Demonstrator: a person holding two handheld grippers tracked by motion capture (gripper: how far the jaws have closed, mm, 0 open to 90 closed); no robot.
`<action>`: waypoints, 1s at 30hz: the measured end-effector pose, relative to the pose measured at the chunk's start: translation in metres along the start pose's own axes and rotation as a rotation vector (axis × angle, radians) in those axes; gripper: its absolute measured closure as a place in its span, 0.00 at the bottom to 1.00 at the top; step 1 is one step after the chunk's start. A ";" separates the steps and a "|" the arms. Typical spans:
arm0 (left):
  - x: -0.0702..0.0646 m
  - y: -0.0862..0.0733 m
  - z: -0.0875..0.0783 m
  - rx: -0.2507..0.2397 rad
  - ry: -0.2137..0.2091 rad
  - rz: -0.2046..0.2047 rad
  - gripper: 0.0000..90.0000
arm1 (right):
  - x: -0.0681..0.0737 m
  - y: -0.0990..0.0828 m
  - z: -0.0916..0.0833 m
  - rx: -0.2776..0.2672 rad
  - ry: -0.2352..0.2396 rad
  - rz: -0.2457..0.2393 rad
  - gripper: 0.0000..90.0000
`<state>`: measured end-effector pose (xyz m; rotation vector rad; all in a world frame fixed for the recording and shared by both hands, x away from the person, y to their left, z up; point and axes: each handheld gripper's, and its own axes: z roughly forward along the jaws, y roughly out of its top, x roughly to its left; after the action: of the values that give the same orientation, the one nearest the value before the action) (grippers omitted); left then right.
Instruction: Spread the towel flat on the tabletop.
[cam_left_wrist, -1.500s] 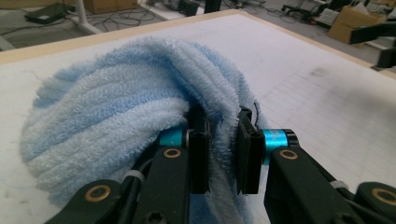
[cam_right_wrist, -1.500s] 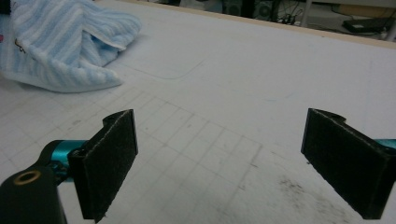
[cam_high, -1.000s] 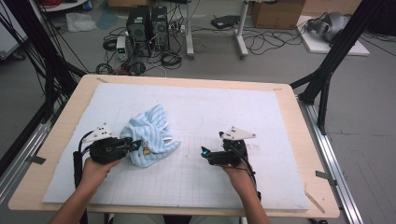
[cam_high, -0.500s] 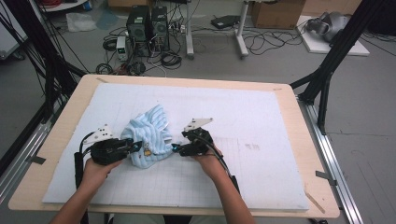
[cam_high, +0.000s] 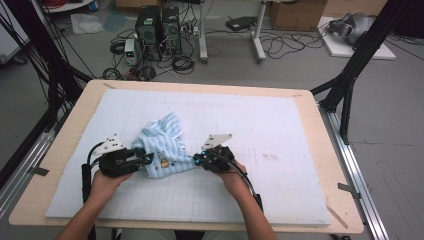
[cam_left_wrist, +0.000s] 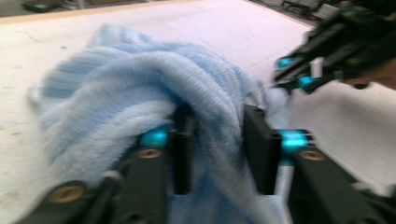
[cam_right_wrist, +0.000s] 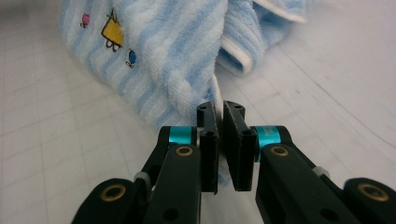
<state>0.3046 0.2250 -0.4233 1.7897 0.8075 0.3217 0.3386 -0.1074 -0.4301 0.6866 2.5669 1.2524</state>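
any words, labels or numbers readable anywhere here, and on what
None can be read.
Towel: small stitched pictures in yellow, pink and blue, no lettering.
Right gripper: faint marks on its teal band, too blurred to read.
Mat: grid lines and a few faint marks, too small to read.

one striped blue towel, one white mat, two grippers: left gripper, right gripper.
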 end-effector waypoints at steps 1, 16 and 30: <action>0.000 0.000 0.000 -0.005 0.015 -0.001 0.65 | 0.000 0.000 0.000 0.000 0.000 0.000 0.94; 0.013 0.003 -0.005 -0.055 0.086 -0.037 0.52 | -0.001 -0.063 -0.087 -0.056 -0.117 0.074 0.94; 0.030 0.007 0.007 -0.046 0.109 -0.056 0.46 | -0.005 -0.071 -0.112 -0.123 -0.187 0.135 0.58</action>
<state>0.3328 0.2384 -0.4245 1.7150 0.9180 0.4006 0.2784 -0.2246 -0.4163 0.9163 2.3065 1.3058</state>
